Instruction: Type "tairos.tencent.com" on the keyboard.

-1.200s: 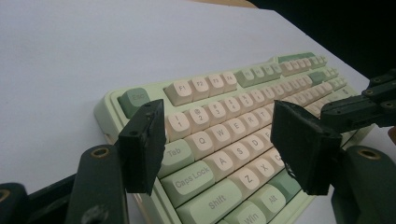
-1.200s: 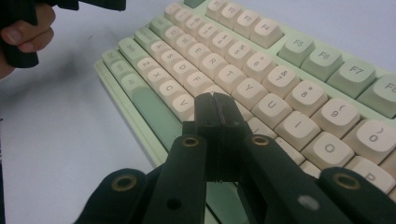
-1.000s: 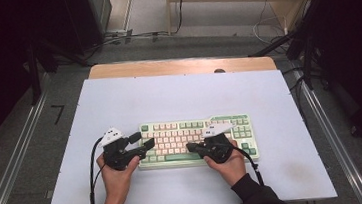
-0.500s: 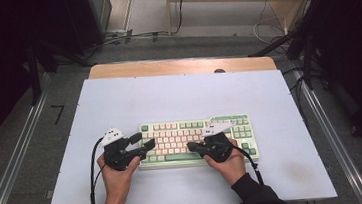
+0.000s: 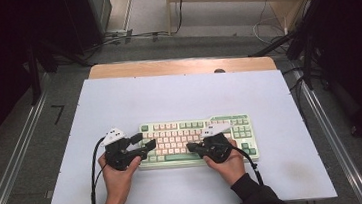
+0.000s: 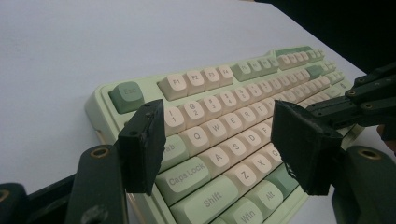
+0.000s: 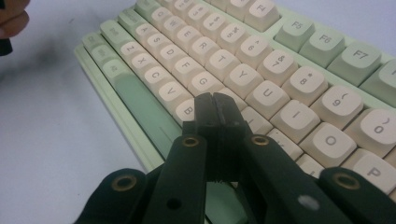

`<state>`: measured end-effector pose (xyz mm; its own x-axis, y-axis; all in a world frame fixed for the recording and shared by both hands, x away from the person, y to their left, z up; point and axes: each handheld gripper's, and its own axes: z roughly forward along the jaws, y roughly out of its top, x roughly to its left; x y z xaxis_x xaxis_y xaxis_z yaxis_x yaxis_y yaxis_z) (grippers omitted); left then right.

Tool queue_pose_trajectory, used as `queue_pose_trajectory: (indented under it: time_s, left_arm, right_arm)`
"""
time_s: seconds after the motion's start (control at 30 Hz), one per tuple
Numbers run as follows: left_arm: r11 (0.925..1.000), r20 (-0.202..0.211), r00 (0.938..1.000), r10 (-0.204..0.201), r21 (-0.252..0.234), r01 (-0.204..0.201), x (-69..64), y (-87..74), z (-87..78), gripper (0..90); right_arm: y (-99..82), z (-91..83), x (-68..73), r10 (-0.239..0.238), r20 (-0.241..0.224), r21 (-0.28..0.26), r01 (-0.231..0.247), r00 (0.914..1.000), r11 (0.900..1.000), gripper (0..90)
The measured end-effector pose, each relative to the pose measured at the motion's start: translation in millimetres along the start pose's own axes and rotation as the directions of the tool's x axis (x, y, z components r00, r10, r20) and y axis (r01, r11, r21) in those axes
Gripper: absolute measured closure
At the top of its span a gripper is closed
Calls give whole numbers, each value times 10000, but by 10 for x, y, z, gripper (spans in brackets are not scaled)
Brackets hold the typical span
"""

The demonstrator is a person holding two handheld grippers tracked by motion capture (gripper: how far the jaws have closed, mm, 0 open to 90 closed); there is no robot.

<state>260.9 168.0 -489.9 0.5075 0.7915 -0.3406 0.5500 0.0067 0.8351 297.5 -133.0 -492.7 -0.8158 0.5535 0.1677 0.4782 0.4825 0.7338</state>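
Pale green keyboard with cream and green keycaps (image 5: 197, 139) lying flat near front edge of white bench (image 5: 178, 97). Left tool (image 5: 145, 145) at its left end — jaws apart, nothing between. Right tool (image 5: 192, 147) over the letter keys — jaws pressed together, empty.

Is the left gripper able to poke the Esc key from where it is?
Probably yes. The left gripper hovers open over the left end of the keyboard, and the Esc key sits just ahead with nothing lying between. The right gripper is shut farther along, out of the way.
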Motion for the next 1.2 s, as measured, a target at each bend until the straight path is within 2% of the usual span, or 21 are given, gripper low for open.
queue_pose_trajectory:
  time_s: [0.13,0.3,0.43,0.5,0.57,0.67,0.73,0.93,1.2]
  left_arm:
    - [10000,30,10000,6,-7,-6,-4,2,1,362]
    - [9999,62,10000,76,104,-77,-15,-5,15,362]
    - [9999,72,9999,92,118,-93,-25,-3,25,362]
    - [9998,90,9999,123,163,-125,-23,-7,35,362]
    - [9998,123,9999,121,177,-124,-29,-8,33,362]
    - [9997,155,9997,177,179,-180,-42,-4,40,362]
    - [9994,178,9995,245,246,-250,-48,-7,59,362]
    - [9983,312,9988,383,427,-397,-103,-20,106,361]
    - [9948,428,9963,743,671,-771,-203,-29,190,370]
  right_arm:
    - [0,-8,2,3,-24,2,-3,10000,10000,876]
    - [34,-152,-41,298,-184,-743,-311,9994,9967,870]
    - [34,-241,-91,536,-121,-994,-545,9985,9935,827]
    - [38,-277,-110,619,-67,-1158,-623,9981,9913,767]
    - [38,-294,-146,787,-56,-1236,-788,9969,9892,658]
    - [21,-282,-212,1168,14,-1084,-1160,9932,9873,518]
    - [20,-286,-235,1308,101,-1077,-1289,9914,9858,465]
    - [20,-322,-275,1578,173,-1313,-1542,9873,9793,380]
    - [12,-362,-321,1805,329,-1510,-1737,9830,9732,352]
